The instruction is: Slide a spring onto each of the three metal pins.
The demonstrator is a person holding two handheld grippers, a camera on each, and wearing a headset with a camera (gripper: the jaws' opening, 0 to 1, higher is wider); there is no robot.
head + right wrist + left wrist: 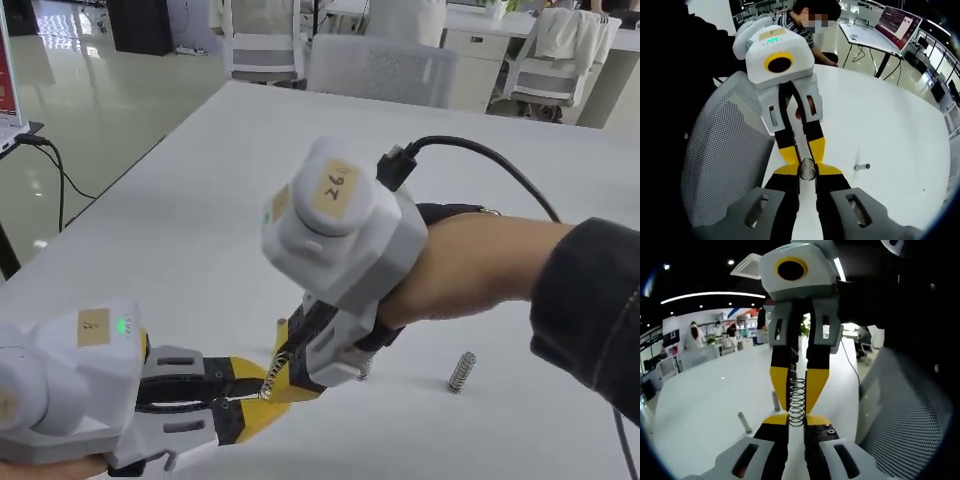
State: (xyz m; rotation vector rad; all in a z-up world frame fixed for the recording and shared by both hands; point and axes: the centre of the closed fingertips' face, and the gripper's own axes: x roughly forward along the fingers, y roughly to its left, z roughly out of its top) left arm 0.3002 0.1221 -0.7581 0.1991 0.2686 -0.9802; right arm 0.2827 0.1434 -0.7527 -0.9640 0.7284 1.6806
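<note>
While my two tongs meet tip to tip low in the head view, the left gripper [262,396] reaches in from the lower left corner. The right gripper [280,380] slants down from the middle of the frame with my hand [455,265] behind it. The spring [272,378] lies between the two sets of yellow tips, just above the white table [300,180].

In the left gripper view the spring runs straight up the centre of the frame. Its lower end sits between my left jaws and its upper coils between the right jaws that come down from the top. The right jaws are drawn in narrow and press the coils on both sides. In the right gripper view the same spring shows end-on, held between those tips at lower centre. My left jaws are also nearly together, but I cannot tell whether they pinch the spring or only flank it.

The first pin [775,401] stands on the table just left of the spring in the left gripper view. The second pin [744,422] is further toward the lower left. A loose spring [460,372] rests on the table at lower right of the head view, well apart from the tips.
</note>
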